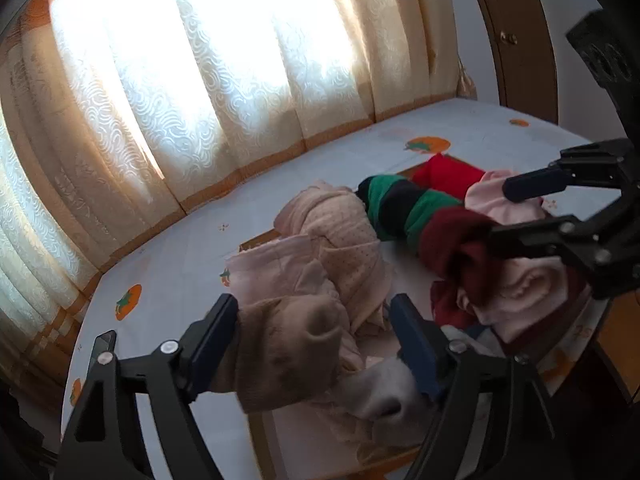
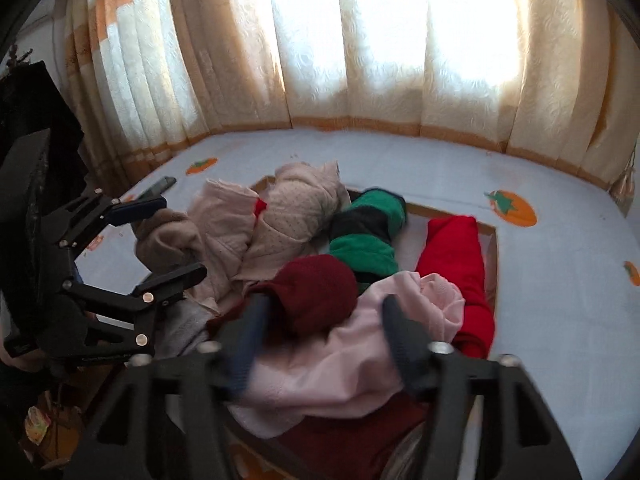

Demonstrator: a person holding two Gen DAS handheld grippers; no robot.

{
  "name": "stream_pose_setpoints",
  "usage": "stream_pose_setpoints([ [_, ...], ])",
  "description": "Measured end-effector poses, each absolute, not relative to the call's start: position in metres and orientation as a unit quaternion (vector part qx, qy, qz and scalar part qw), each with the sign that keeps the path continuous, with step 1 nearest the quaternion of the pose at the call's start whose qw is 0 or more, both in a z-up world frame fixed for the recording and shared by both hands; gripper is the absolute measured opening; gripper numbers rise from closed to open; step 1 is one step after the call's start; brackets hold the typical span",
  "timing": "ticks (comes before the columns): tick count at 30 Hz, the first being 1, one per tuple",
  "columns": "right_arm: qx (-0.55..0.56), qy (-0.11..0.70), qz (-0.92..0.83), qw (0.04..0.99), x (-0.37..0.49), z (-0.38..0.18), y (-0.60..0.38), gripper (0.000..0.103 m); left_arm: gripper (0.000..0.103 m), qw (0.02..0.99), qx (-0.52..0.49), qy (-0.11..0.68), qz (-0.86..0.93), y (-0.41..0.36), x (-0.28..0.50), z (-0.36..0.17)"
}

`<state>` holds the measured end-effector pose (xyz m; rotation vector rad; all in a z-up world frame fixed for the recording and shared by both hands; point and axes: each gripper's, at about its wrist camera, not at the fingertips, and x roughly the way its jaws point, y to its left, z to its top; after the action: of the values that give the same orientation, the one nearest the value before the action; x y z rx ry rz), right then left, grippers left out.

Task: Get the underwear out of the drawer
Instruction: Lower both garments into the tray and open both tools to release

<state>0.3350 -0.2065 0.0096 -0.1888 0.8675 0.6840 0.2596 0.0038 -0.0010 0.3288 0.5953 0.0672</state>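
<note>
Left wrist view: left gripper point(image 1: 316, 312) is seen with fingers spread around a tan garment point(image 1: 288, 348), not clamped. Right gripper point(image 2: 324, 328) fingers are parted over a pink garment point(image 2: 320, 376), pressing nothing. Beyond, rolled underwear, maroon point(image 2: 320, 292), green-black point(image 2: 368, 236) and red point(image 2: 460, 264), is heaped in the drawer point(image 2: 491, 248). Removal is judged barely begun; all pieces remain.

The right gripper point(image 2: 320, 344) stands with its fingers point(image 2: 404, 340) spread over a pale pink garment point(image 2: 320, 380), a dark red one point(image 2: 320, 292) just beyond. Green-and-black point(image 2: 368, 236), bright red point(image 2: 456, 256) and beige pieces point(image 2: 288, 216) fill the drawer point(image 2: 493, 256). The left gripper point(image 2: 160, 236) hangs parted at the left, curtains point(image 2: 360, 60) behind.
</note>
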Motion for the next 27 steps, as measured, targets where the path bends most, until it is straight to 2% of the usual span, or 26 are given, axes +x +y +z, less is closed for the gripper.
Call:
stream_pose_setpoints([
  [3,-0.086,0.398,0.324,0.854,0.324,0.019,-0.212,0.068,0.087,0.946,0.154,0.282,0.031,0.005,0.249,0.005],
  [14,-0.062,0.367,0.335,0.865,0.281,0.042,-0.229,0.071,0.092,0.961,0.115,0.251,0.009,0.002,0.201,0.025],
  [18,-0.049,0.349,0.344,0.87,0.257,0.052,-0.234,0.072,0.097,0.969,0.091,0.229,-0.001,-0.001,0.178,0.032],
  [27,-0.053,0.293,0.344,0.89,0.209,0.073,-0.24,0.078,0.099,0.977,0.068,0.203,0.003,-0.004,0.145,0.037],
])
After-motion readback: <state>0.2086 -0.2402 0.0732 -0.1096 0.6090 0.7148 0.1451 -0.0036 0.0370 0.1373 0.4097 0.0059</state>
